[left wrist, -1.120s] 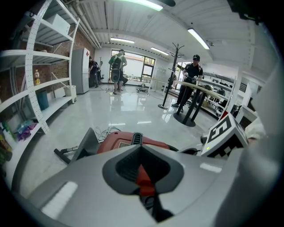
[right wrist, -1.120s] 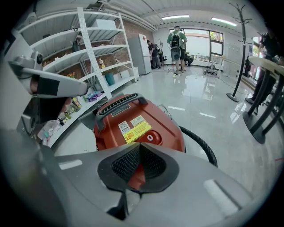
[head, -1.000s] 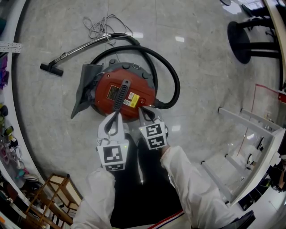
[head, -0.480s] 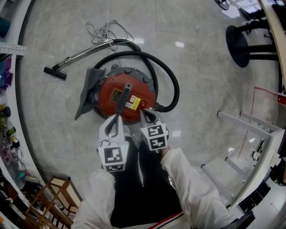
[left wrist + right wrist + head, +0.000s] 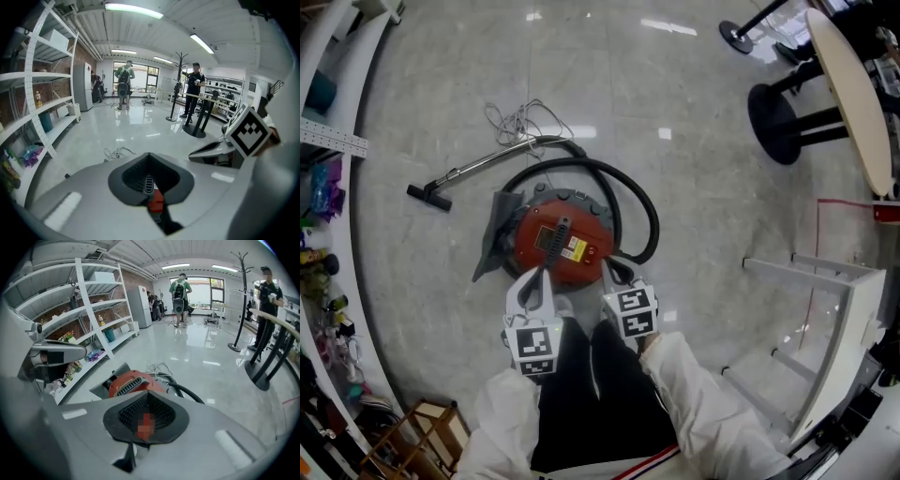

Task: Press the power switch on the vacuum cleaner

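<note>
Just ahead of our left tool [image 5: 535,275] and right tool [image 5: 613,268], both closed, empty: red vacuum cleaner [image 5: 562,246] on floor [image 5: 712,187], hose [image 5: 649,217] looped beyond.

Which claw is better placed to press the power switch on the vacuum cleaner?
Probably left: the left claw, shut, points onto the vacuum cleaner; the right claw, shut, sits beside its hose. Switch not discernible.

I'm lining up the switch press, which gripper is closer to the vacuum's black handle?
The left gripper: its tip lies just short of the black handle; the right gripper sits off toward the hose.
</note>
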Tool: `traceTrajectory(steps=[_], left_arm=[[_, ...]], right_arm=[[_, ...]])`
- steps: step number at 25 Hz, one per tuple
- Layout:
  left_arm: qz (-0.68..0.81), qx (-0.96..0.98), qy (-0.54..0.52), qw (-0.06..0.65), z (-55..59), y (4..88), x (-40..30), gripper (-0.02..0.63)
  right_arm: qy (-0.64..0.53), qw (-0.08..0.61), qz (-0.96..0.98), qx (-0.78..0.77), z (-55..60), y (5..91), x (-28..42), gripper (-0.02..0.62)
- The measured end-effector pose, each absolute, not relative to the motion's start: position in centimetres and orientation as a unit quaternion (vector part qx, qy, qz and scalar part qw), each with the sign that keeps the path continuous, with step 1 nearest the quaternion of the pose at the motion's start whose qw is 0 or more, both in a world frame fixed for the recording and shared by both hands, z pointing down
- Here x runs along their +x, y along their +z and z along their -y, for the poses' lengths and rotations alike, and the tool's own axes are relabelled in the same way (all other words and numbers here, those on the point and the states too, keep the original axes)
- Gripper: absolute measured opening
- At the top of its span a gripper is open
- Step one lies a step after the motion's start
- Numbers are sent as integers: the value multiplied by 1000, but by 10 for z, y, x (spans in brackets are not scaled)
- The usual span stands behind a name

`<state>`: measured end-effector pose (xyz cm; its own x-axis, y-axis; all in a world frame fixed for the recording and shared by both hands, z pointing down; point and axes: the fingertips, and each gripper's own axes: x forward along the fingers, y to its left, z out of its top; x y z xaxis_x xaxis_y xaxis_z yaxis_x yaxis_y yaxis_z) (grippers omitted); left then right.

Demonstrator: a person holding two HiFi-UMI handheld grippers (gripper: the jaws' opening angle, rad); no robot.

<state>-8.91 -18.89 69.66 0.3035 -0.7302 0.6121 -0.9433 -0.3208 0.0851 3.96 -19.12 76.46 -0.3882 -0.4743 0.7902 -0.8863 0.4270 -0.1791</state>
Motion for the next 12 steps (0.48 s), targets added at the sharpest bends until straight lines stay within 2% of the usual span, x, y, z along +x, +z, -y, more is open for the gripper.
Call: traceTrajectory(steps=[12], left_arm=[[553, 771, 241, 205, 180, 625, -112, 0]], right_arm=[[285, 279, 792, 462, 187, 642, 54, 1]])
